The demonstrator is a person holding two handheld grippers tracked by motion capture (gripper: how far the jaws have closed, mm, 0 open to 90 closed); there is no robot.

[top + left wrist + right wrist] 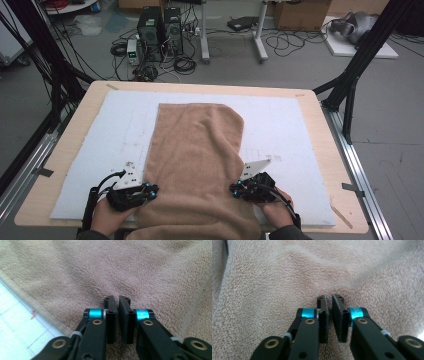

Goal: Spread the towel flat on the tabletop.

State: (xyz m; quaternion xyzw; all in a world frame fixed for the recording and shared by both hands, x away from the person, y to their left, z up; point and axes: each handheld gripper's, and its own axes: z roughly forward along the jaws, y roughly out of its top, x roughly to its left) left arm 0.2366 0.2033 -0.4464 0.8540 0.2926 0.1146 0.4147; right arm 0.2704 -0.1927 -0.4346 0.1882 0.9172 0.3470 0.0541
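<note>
High view: left gripper (150, 190) and right gripper (235, 189) are flanking the towel (197, 150). Both jaw pairs are sitting nearly pressed together against the cloth; whether they are pinching any fabric is hard to make out.

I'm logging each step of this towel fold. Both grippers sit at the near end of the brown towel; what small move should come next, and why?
Probably lift both grippers together and carry the near end forward. The left gripper and right gripper flank the towel at its near edges, jaws nearly closed with terry puckered at the tips, so they seem to hold cloth. The far part lies flat on the white mat.
</note>
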